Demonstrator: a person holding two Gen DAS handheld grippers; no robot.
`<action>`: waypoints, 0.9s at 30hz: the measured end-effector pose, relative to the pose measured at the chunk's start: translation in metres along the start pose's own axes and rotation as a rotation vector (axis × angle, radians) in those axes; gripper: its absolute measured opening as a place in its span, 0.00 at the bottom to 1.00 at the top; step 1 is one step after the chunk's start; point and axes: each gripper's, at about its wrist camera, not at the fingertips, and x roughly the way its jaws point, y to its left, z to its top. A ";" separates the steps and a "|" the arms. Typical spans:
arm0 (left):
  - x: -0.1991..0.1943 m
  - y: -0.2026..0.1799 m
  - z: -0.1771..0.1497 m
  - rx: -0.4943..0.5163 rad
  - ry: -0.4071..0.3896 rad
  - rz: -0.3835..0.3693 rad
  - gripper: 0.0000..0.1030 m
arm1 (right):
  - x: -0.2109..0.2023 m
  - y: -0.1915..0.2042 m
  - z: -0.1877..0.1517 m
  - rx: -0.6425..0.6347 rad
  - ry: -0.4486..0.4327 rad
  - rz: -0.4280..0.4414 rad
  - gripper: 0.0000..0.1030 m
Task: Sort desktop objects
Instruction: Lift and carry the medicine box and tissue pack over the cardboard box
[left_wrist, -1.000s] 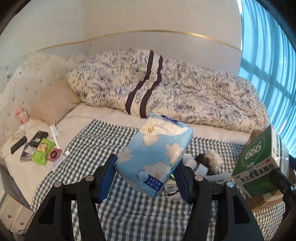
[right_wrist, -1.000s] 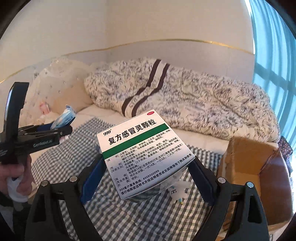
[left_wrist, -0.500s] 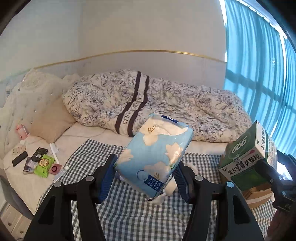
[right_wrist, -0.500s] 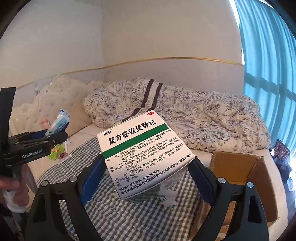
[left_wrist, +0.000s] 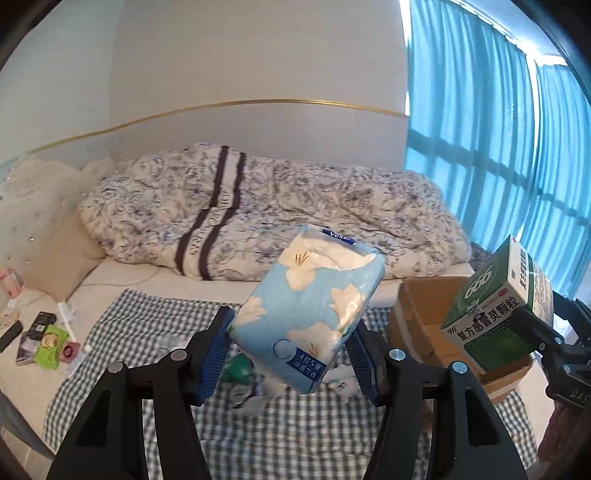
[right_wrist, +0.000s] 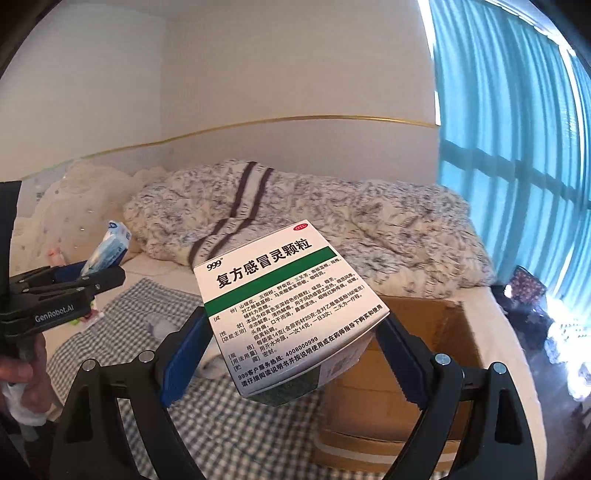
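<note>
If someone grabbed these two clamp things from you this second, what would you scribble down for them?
Left gripper: shut on the blue tissue pack, held in the air above the checked cloth.
Right gripper: shut on the green-and-white medicine box, near the open cardboard box.
Done: both items picked up.
Left: probably drop both into the cardboard box, then sort the small items on the cloth.

We see a bed (left_wrist: 122, 273) carrying a checked cloth (left_wrist: 155, 325) at its near side. A rumpled floral duvet (left_wrist: 295, 206) lies at 12 o'clock from the cloth. A cardboard box (right_wrist: 424, 332) sits at 3 o'clock. Small packets (left_wrist: 48, 339) lie on the sheet at 9 o'clock. Small white items on the cloth are blurred.
</note>
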 end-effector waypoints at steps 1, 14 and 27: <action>0.003 -0.007 0.002 0.008 0.002 -0.008 0.59 | -0.001 -0.006 -0.001 0.005 0.003 -0.010 0.87; 0.040 -0.081 0.015 0.084 0.028 -0.091 0.59 | -0.004 -0.096 -0.003 0.075 0.031 -0.149 0.87; 0.082 -0.135 0.021 0.111 0.072 -0.188 0.59 | 0.023 -0.136 -0.007 0.090 0.095 -0.195 0.87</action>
